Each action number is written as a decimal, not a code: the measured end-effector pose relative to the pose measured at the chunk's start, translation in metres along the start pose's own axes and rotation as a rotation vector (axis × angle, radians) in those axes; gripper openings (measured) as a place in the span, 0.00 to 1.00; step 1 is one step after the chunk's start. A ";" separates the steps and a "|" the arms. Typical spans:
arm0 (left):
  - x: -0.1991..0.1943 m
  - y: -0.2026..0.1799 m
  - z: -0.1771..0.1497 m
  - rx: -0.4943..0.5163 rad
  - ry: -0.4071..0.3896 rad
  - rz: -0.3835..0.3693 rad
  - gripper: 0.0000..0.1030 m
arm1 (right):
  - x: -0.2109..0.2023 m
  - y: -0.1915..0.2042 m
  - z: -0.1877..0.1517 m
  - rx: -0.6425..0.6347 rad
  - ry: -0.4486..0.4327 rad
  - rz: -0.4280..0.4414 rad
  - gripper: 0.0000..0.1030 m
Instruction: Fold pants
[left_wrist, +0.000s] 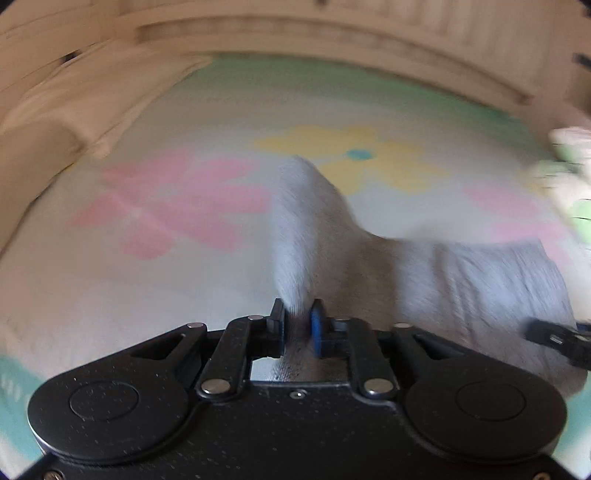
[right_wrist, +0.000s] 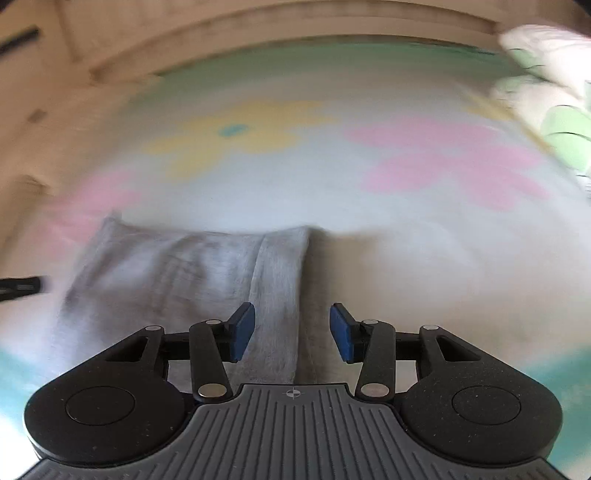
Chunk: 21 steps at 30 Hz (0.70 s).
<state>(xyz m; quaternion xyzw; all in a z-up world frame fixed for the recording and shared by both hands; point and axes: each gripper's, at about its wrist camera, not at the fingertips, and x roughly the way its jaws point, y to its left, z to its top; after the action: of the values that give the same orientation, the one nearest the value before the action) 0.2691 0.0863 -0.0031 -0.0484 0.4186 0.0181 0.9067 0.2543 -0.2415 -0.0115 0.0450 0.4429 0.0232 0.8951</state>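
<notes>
Left wrist view shows the left gripper (left_wrist: 298, 325) at lower centre, its black jaws narrowly parted with a ridge of the light grey knit pants (left_wrist: 461, 280) standing between the pads and seemingly pinched there. The grey cloth rises to a peak at mid-frame and spreads to the lower right. It lies on a white bedsheet printed with pink and yellow flowers and edged in teal (left_wrist: 166, 206). A pale wooden bed frame (left_wrist: 295, 33) curves along the top. Everything is blurred.

Right wrist view shows the right gripper (right_wrist: 292, 332) at lower centre, its blue-padded jaws wide apart and gripping nothing; the right edge of the folded pants lies flat between them. The pants fill the left middle of the frame. A green-and-white patterned pillow (right_wrist: 557, 122) sits at the upper right.
</notes>
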 end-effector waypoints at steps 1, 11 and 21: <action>0.005 0.003 -0.003 -0.014 0.003 0.048 0.25 | -0.003 -0.001 -0.002 0.001 0.003 0.009 0.42; -0.044 0.023 -0.005 -0.094 -0.023 0.105 0.28 | -0.068 0.025 0.004 -0.080 -0.072 0.105 0.46; -0.136 -0.009 -0.034 0.007 -0.126 0.096 0.55 | -0.130 0.037 -0.034 -0.101 -0.150 0.134 0.49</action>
<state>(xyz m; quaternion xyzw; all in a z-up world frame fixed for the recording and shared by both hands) 0.1561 0.0749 0.0792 -0.0240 0.3624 0.0632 0.9296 0.1481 -0.2133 0.0747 0.0309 0.3691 0.1019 0.9233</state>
